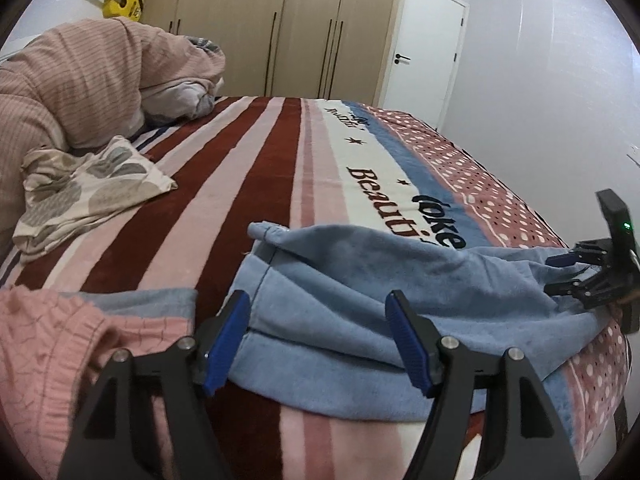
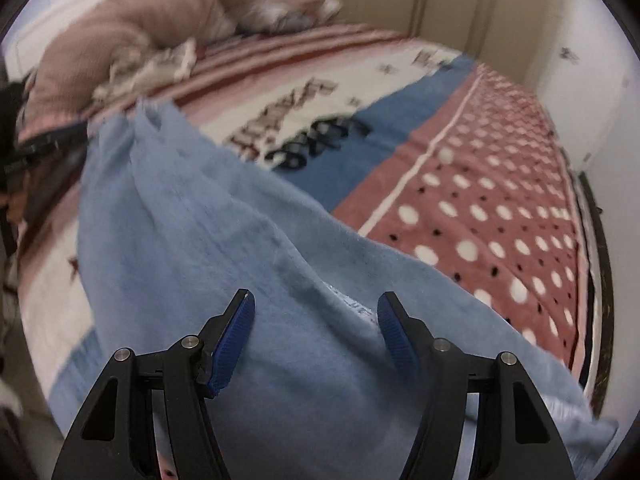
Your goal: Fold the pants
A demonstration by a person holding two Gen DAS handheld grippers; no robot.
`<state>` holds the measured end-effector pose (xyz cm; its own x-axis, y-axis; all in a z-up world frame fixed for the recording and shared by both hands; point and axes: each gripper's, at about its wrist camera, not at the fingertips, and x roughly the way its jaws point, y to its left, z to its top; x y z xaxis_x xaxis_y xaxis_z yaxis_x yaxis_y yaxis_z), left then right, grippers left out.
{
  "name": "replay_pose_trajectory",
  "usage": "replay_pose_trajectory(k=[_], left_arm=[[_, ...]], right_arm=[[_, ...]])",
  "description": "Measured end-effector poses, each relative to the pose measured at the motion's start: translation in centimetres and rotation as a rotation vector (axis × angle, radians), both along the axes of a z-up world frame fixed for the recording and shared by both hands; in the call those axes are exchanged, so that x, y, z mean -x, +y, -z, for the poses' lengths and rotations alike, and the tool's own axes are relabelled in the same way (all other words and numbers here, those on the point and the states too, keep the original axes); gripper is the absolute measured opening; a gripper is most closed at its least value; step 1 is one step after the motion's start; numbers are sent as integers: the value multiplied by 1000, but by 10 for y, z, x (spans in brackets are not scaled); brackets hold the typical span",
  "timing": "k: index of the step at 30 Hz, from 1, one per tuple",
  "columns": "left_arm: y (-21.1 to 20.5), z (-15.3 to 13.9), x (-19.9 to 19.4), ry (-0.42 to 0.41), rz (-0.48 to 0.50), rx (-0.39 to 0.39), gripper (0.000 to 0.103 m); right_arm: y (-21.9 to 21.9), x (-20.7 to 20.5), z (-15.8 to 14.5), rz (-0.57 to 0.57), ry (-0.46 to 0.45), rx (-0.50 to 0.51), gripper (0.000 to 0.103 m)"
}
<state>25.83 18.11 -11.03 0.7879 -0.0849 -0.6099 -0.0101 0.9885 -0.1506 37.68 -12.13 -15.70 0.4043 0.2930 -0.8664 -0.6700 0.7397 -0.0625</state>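
Light blue fleece pants (image 1: 340, 300) lie folded lengthwise across the near edge of the bed. My left gripper (image 1: 318, 312) is open, its blue pads either side of the pants' left end, just above the fabric. My right gripper (image 1: 568, 276) shows at the far right of the left wrist view, at the pants' other end. In the right wrist view the right gripper (image 2: 316, 316) is open over the pants (image 2: 224, 240), which run away to the upper left. That view is blurred.
The bed carries a striped and dotted blanket (image 1: 256, 168). A pink knit garment (image 1: 60, 344) lies at the near left, a leaf-print pillowcase (image 1: 88, 184) and a heaped duvet (image 1: 80, 76) farther left. Wardrobes (image 1: 280, 20) and a door (image 1: 424, 40) stand behind.
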Motion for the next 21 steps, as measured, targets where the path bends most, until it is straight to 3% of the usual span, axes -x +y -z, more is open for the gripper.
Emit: replay_pose_trajectory(k=[1, 3, 5, 10, 12, 17, 21], left_arm=[[0, 1, -2, 0, -1, -1, 66], [-1, 2, -3, 0, 0, -5, 66], [-2, 3, -5, -1, -1, -7, 66], [0, 4, -4, -5, -10, 4, 66], [-1, 5, -5, 3, -11, 4, 66], [-3, 9, -2, 19, -9, -3, 66], [-9, 11, 2, 35, 0, 3, 66]], right_arm=[[0, -6, 4, -10, 39, 8, 53], [0, -7, 8, -48, 83, 21, 17], [2, 2, 7, -78, 30, 68, 4], [-6, 6, -15, 32, -109, -4, 0], [-6, 1, -20, 52, -122, -12, 0], [1, -18, -17, 99, -156, 49, 0], [14, -26, 2, 142, -188, 125, 3]])
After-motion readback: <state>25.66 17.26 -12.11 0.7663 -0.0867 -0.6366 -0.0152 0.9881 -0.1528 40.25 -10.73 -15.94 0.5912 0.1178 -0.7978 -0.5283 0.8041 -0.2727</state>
